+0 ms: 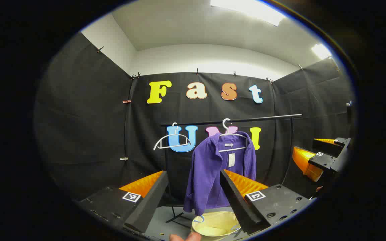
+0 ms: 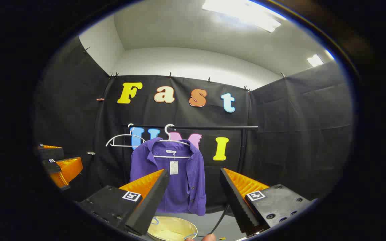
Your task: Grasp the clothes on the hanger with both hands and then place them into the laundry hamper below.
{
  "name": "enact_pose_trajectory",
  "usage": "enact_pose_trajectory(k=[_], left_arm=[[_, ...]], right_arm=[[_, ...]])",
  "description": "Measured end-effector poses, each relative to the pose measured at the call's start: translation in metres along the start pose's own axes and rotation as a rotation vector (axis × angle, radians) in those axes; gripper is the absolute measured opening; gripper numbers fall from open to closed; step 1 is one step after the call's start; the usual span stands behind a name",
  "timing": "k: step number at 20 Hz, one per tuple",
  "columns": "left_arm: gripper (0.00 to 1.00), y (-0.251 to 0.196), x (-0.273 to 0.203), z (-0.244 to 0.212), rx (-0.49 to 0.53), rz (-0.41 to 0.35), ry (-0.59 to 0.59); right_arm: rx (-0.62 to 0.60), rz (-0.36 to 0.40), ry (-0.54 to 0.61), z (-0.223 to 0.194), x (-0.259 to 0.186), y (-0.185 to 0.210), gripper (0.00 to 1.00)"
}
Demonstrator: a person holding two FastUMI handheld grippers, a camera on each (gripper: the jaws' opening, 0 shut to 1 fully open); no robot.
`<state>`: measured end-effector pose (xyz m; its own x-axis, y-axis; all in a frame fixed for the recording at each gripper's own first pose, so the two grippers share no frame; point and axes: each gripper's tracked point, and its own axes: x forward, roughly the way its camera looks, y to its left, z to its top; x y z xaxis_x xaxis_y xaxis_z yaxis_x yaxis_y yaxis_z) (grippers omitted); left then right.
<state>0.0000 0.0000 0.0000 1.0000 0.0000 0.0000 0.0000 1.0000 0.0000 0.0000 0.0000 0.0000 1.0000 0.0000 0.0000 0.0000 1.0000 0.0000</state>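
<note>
The purple shirt (image 1: 213, 167) is seen on its hanger (image 1: 231, 135), above the partly cut-off hamper (image 1: 214, 226). Left gripper (image 1: 193, 187) and right gripper (image 2: 193, 187) are held wide open, apparently empty.

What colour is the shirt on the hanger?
Purple. The shirt hangs open on a white hanger; the right gripper view shows it best.

Black cloth walls (image 2: 297, 134) clipped along their top edge enclose the booth, with white wall (image 1: 206, 58) above. Bright ceiling panels (image 2: 243, 15) glow overhead, and the floor (image 1: 166, 222) below is grey.
</note>
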Motion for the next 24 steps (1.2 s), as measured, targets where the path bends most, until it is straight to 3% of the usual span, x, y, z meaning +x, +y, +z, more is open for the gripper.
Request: enact_pose_trajectory(k=[13,24], left_arm=[[0.98,0.009,0.008,-0.003,-0.005,0.011,0.000],[0.98,-0.005,0.049,0.000,-0.004,-0.052,0.004]], right_arm=[[0.004,-0.023,0.014,-0.006,0.005,-0.002,0.98],[-0.012,-0.037,0.034,-0.011,0.041,0.003,0.98]])
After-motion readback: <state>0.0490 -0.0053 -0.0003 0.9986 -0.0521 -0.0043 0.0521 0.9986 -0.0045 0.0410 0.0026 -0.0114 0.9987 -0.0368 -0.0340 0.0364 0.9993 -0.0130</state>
